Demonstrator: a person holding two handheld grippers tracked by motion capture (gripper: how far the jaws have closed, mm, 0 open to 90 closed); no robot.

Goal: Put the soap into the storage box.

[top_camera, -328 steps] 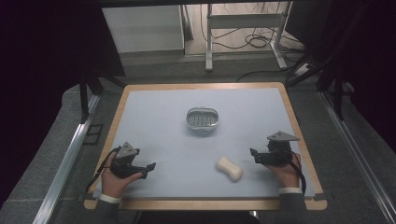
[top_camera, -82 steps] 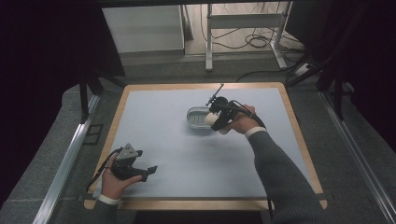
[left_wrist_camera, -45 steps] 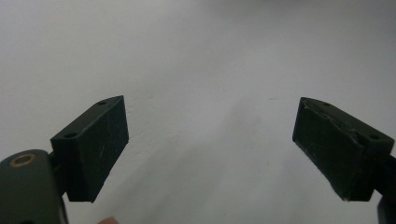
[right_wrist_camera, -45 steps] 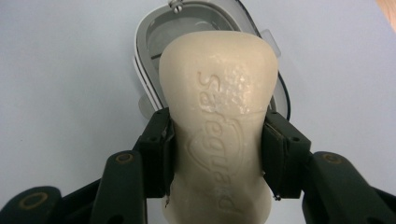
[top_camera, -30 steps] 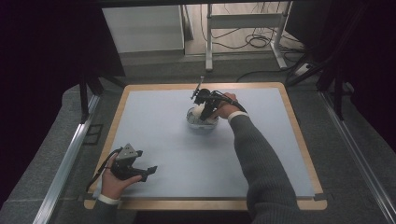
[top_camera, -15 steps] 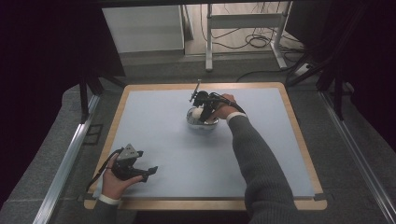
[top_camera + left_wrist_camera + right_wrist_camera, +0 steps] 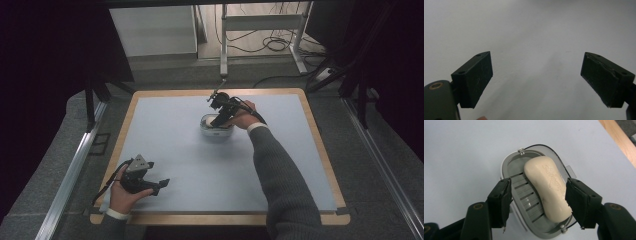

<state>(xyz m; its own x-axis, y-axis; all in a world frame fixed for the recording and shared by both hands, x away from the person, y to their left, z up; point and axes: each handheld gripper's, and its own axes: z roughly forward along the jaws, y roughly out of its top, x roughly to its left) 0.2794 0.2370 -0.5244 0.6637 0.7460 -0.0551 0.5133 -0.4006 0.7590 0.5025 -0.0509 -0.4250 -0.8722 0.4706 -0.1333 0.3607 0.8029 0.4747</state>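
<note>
cream soap bar [image 7: 548, 187] in grey dish [image 7: 524, 195]; right gripper [image 7: 537, 202] wide, left gripper [image 7: 536, 80] wide.

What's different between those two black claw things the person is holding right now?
The right gripper hangs over the soap dish in the middle of the table, jaws either side of the soap bar lying in it. The left gripper sits low at the table's near left edge, with bare table between its jaws. Both are open and grip nothing.

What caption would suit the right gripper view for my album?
Open right gripper poised over a cream soap bar lying in a grey slotted soap dish.
</note>
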